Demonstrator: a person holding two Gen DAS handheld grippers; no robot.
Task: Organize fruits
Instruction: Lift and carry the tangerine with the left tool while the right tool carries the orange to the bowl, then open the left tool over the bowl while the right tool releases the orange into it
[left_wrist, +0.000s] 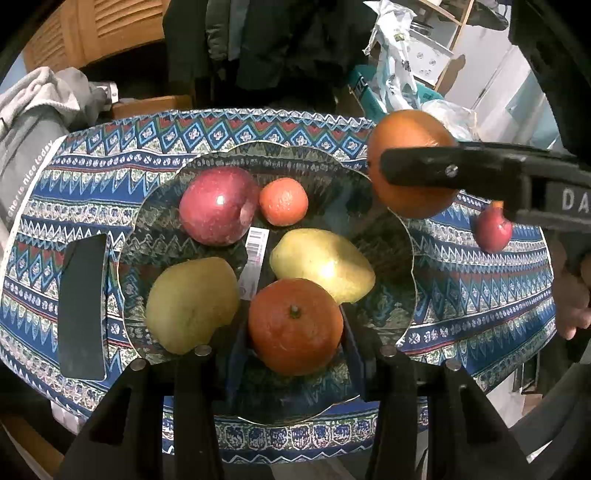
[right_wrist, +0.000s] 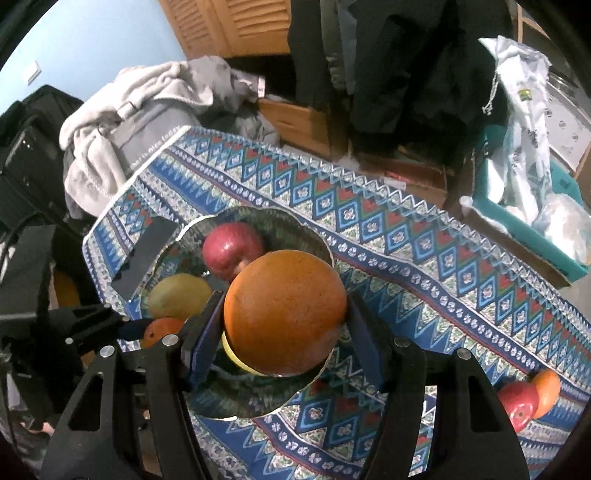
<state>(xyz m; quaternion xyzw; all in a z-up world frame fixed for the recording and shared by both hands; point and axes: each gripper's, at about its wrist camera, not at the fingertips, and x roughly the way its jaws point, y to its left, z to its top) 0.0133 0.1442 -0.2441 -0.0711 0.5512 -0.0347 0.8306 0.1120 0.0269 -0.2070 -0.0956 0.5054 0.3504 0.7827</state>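
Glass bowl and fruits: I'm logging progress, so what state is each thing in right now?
Glass bowl: upright on the patterned cloth, holding fruit.
Large orange: held above the bowl by the right gripper.
Tangerine: between the left gripper fingers, in the bowl.
Red apple: resting in the bowl.
Two pears: lying in the bowl.
Phone: screen dark, on the cloth.

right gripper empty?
No. The right gripper is clamped on a large orange, held above the glass bowl.
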